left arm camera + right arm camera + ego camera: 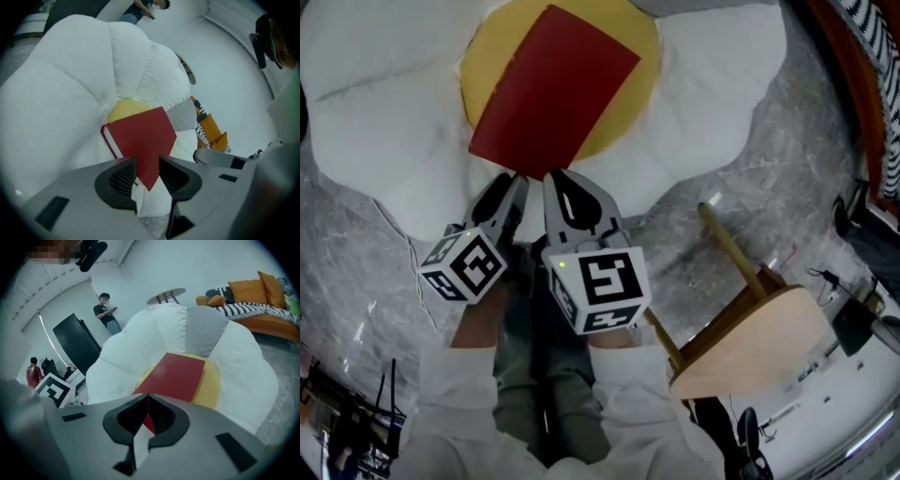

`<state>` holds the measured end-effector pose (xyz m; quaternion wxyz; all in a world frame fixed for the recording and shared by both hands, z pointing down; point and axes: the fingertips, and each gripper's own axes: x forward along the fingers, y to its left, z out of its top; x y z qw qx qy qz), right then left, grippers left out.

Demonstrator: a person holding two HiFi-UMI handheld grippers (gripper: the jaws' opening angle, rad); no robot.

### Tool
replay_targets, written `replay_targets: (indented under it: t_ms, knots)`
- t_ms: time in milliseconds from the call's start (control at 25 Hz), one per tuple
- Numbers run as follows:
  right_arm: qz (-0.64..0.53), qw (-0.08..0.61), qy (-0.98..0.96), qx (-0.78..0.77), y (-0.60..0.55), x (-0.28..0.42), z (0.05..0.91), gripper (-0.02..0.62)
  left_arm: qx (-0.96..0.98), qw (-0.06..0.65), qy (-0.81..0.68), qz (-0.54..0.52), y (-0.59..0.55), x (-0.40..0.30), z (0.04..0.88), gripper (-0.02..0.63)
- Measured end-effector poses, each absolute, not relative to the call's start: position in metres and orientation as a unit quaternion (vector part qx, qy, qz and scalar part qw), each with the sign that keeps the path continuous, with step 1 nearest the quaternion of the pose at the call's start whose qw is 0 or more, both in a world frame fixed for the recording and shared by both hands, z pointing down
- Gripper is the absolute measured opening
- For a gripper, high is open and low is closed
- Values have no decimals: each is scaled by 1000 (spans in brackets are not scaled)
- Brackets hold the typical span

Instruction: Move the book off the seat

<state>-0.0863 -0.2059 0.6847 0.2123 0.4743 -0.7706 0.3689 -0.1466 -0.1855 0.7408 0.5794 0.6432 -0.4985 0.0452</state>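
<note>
A red book (553, 89) lies flat on the yellow centre of a white, petal-shaped cushion seat (384, 112). Both grippers hover at the book's near edge, side by side. My left gripper (514, 187) has its jaws parted, and in the left gripper view the book's near corner (145, 140) shows in the gap of the left gripper (147, 166); no pad visibly presses on it. My right gripper (565, 183) has its jaws closed tip to tip. In the right gripper view the book (176, 376) lies just beyond the right gripper (148, 399).
A wooden stool (750, 328) lies tipped on the marble floor (722, 197) to the right of my legs. Further off are an orange sofa (262, 296), a round side table (166, 292) and a standing person (108, 312).
</note>
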Motion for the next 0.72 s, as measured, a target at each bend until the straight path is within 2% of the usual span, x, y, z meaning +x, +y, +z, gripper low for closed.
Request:
replay_targets:
  t_ms: [160, 280, 720]
  knots:
    - [355, 220, -772, 479, -207, -83, 689, 12, 640, 593, -486, 43, -184, -138, 756, 244]
    - [353, 223, -773, 478, -205, -83, 693, 12, 631, 607, -481, 41, -182, -134, 769, 289]
    - [363, 233, -764, 479, -196, -71, 709, 12, 613, 630, -477, 22, -191, -128, 793, 311]
